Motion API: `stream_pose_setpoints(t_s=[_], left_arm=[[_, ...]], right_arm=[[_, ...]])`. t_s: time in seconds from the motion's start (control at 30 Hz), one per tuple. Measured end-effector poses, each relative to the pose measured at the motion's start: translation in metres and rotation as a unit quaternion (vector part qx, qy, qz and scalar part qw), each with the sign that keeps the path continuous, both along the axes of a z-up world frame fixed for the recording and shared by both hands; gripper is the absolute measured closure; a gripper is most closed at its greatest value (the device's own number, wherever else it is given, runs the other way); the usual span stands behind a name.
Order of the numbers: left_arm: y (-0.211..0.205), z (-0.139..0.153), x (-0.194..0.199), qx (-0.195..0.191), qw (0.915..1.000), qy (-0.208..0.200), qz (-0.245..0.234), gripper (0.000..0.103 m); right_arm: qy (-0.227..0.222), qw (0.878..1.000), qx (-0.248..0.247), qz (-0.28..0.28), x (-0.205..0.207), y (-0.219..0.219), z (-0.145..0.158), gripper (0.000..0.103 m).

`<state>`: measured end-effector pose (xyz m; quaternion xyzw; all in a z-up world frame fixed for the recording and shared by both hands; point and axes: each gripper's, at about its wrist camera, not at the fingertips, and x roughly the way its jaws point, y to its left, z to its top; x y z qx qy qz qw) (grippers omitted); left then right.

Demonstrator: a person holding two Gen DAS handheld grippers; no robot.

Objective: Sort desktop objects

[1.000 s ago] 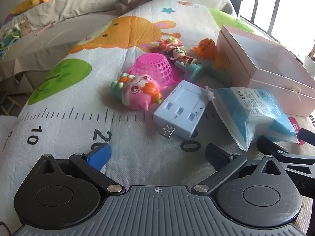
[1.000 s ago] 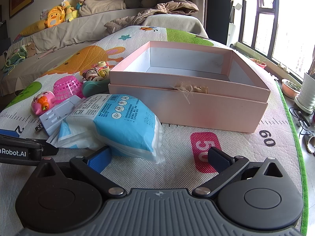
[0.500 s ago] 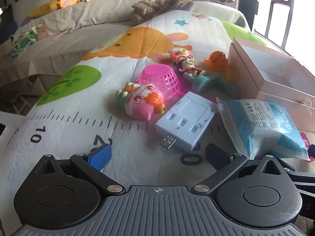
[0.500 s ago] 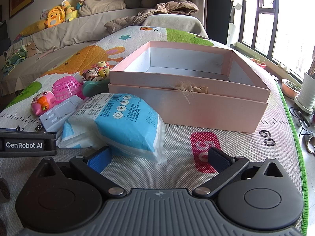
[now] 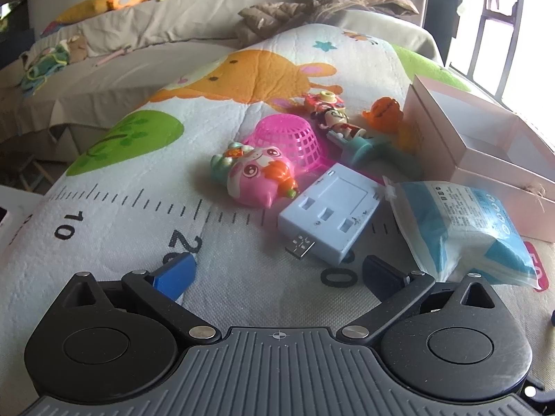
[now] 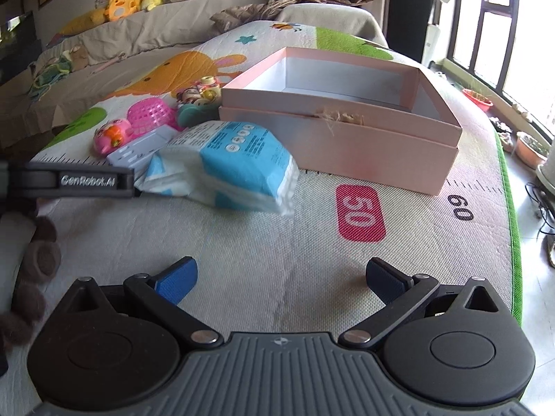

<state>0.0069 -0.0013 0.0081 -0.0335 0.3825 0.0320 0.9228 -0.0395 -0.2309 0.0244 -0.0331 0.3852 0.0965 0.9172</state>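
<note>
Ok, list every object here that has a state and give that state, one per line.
left gripper: open, holding nothing
right gripper: open, holding nothing
pink box: lid off, looks empty inside
pink basket: tipped on its side
tissue pack: sealed, lying flat on mat
USB hub: unplugged, lying flat
pink toy: lying on its back

Sitting on the play mat (image 5: 242, 131): one pink mesh basket (image 5: 291, 138), one pink box (image 6: 347, 128), one white USB hub (image 5: 329, 215), one blue-and-white packet (image 5: 464, 228), four small toys in the frame's middle, and two grippers.
</note>
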Motion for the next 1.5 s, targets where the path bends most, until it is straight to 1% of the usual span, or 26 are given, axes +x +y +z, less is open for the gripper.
stream_pose_setpoints(t_s=[0.07, 0.13, 0.17, 0.2, 0.27, 0.33, 0.37, 0.47, 0.53, 0.6, 0.63, 0.7, 0.73, 0.77, 0.83, 0.9, 0.93, 1.0, 1.07, 1.1, 1.17, 1.23, 1.3, 1.37, 1.4, 1.5], left_arm=[[0.004, 0.003, -0.001, 0.000, 0.9999, 0.014, -0.009, 0.000], [0.004, 0.004, -0.007, 0.027, 0.9990, 0.026, -0.026, 0.000], [0.005, 0.004, -0.012, 0.037, 0.9987, 0.023, -0.027, 0.000], [0.008, 0.004, -0.017, 0.041, 0.9985, 0.020, -0.032, 0.000], [0.013, 0.004, -0.028, 0.033, 0.9979, 0.014, -0.054, 0.000], [0.015, 0.004, -0.035, 0.023, 0.9968, 0.008, -0.077, 0.000], [0.015, 0.005, -0.037, 0.024, 0.9964, 0.008, -0.080, 0.000], [0.011, 0.007, -0.036, 0.034, 0.9965, 0.010, -0.076, 0.000], [0.012, 0.009, -0.035, 0.035, 0.9968, 0.007, -0.071, 0.000], [0.014, 0.011, -0.037, 0.043, 0.9968, -0.011, -0.066, 0.000], [0.014, 0.012, -0.039, 0.056, 0.9963, -0.025, -0.060, 0.000], [0.013, 0.013, -0.045, 0.086, 0.9938, -0.054, -0.047, 0.000], [0.012, 0.014, -0.047, 0.098, 0.9924, -0.064, -0.038, 0.000], [0.011, 0.014, -0.049, 0.108, 0.9909, -0.074, -0.031, 0.000], [0.008, 0.016, -0.050, 0.111, 0.9894, -0.083, -0.043, 0.000], [0.009, 0.020, -0.051, 0.094, 0.9901, -0.078, -0.070, 0.000], [0.010, 0.022, -0.051, 0.084, 0.9904, -0.074, -0.080, 0.000], [0.010, 0.023, -0.051, 0.070, 0.9905, -0.074, -0.093, 0.000], [0.010, 0.020, -0.051, 0.062, 0.9907, -0.069, -0.100, 0.000], [0.010, 0.019, -0.050, 0.057, 0.9911, -0.063, -0.103, 0.000], [0.010, 0.013, -0.047, 0.032, 0.9924, -0.038, -0.113, 0.000], [0.011, 0.010, -0.047, 0.017, 0.9927, -0.027, -0.116, 0.000], [0.009, 0.008, -0.050, 0.026, 0.9930, -0.035, -0.110, 0.000], [0.008, 0.007, -0.051, 0.037, 0.9933, -0.039, -0.103, 0.000], [0.009, 0.007, -0.051, 0.036, 0.9935, -0.038, -0.101, 0.000], [0.013, 0.007, -0.051, 0.033, 0.9946, -0.034, -0.092, 0.000]], right_arm=[[0.010, 0.999, -0.002, 0.036, -0.007, -0.004, 0.002, 0.000], [0.034, 0.997, 0.001, 0.068, -0.007, -0.010, 0.009, 0.000], [0.036, 0.997, 0.015, 0.068, -0.007, -0.018, 0.014, 0.000], [0.017, 0.998, 0.029, 0.061, -0.009, -0.028, 0.022, 0.000], [-0.035, 0.998, 0.037, 0.031, -0.007, -0.048, 0.042, 0.000], [-0.072, 0.996, 0.049, -0.011, 0.004, -0.066, 0.057, 0.000], [-0.084, 0.994, 0.056, -0.033, 0.018, -0.074, 0.063, 0.000], [-0.092, 0.990, 0.065, -0.089, 0.059, -0.087, 0.066, 0.000], [-0.086, 0.988, 0.072, -0.107, 0.085, -0.088, 0.061, 0.000], [-0.071, 0.989, 0.079, -0.102, 0.109, -0.082, 0.054, 0.000], [-0.067, 0.990, 0.076, -0.103, 0.118, -0.077, 0.051, 0.000], [-0.072, 0.990, 0.052, -0.113, 0.128, -0.064, 0.047, 0.000], [-0.075, 0.990, 0.048, -0.108, 0.131, -0.059, 0.046, 0.000], [-0.076, 0.991, 0.052, -0.092, 0.132, -0.055, 0.045, 0.000], [-0.067, 0.994, 0.079, -0.047, 0.129, -0.052, 0.048, 0.000], [-0.062, 0.992, 0.106, -0.011, 0.118, -0.050, 0.053, 0.000], [-0.068, 0.991, 0.115, 0.000, 0.107, -0.050, 0.057, 0.000], [-0.080, 0.989, 0.123, 0.024, 0.081, -0.049, 0.064, 0.000], [-0.072, 0.989, 0.124, 0.035, 0.057, -0.049, 0.064, 0.000], [-0.059, 0.990, 0.122, 0.038, 0.046, -0.049, 0.060, 0.000], [-0.035, 0.992, 0.113, 0.035, 0.028, -0.050, 0.049, 0.000], [-0.016, 0.995, 0.099, 0.028, 0.015, -0.051, 0.036, 0.000], [0.002, 0.996, 0.092, 0.014, 0.011, -0.053, 0.023, 0.000], [0.027, 0.994, 0.106, 0.003, 0.012, -0.056, 0.012, 0.000], [0.017, 0.994, 0.110, -0.003, 0.010, -0.057, 0.010, 0.000], [0.015, 0.995, 0.102, -0.014, 0.010, -0.053, 0.008, 0.000]])
